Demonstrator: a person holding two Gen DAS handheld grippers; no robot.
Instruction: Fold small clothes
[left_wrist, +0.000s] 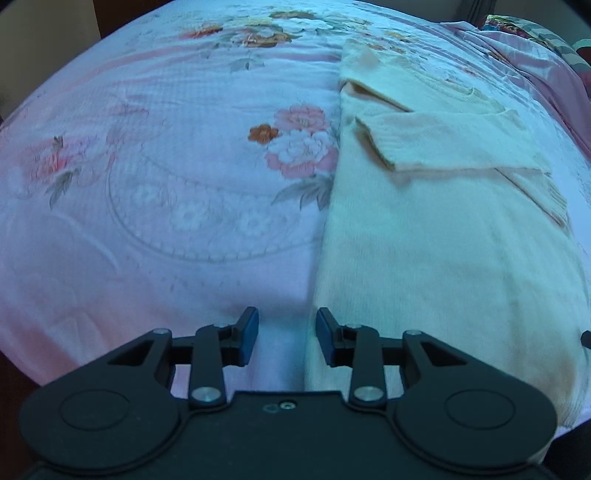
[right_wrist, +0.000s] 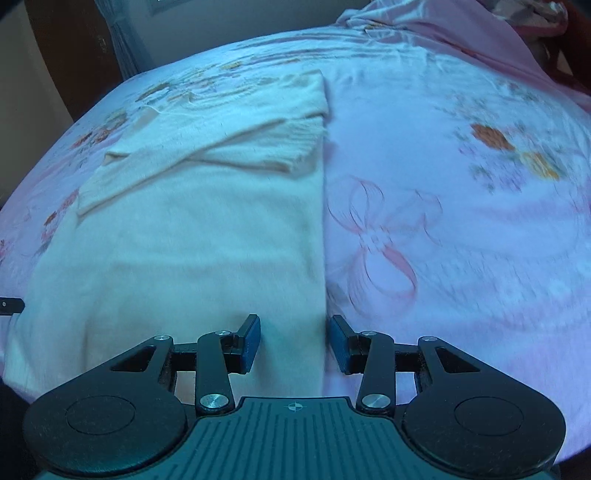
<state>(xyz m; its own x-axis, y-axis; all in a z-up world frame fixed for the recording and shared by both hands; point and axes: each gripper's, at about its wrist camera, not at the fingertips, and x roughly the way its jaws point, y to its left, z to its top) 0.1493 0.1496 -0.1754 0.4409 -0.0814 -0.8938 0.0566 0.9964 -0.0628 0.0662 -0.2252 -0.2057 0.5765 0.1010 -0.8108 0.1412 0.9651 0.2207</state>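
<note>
A cream knit sweater (left_wrist: 424, 229) lies flat on the pink floral bedspread (left_wrist: 166, 184), both sleeves folded across its chest. In the left wrist view it fills the right half. My left gripper (left_wrist: 287, 339) hovers open over the sweater's left bottom edge, with nothing between its blue pads. In the right wrist view the sweater (right_wrist: 192, 240) fills the left half, its straight right edge running down the middle. My right gripper (right_wrist: 294, 343) is open above that right bottom edge, and nothing is pinched in it. A folded sleeve cuff (right_wrist: 291, 147) lies near the sweater's right edge.
A bunched pink sheet (left_wrist: 546, 62) and a patterned cloth (left_wrist: 517, 26) lie at the bed's far right. The bedspread (right_wrist: 461, 221) stretches out to the right of the sweater. A dark wooden headboard or wall edge (right_wrist: 66, 55) stands beyond the bed at left.
</note>
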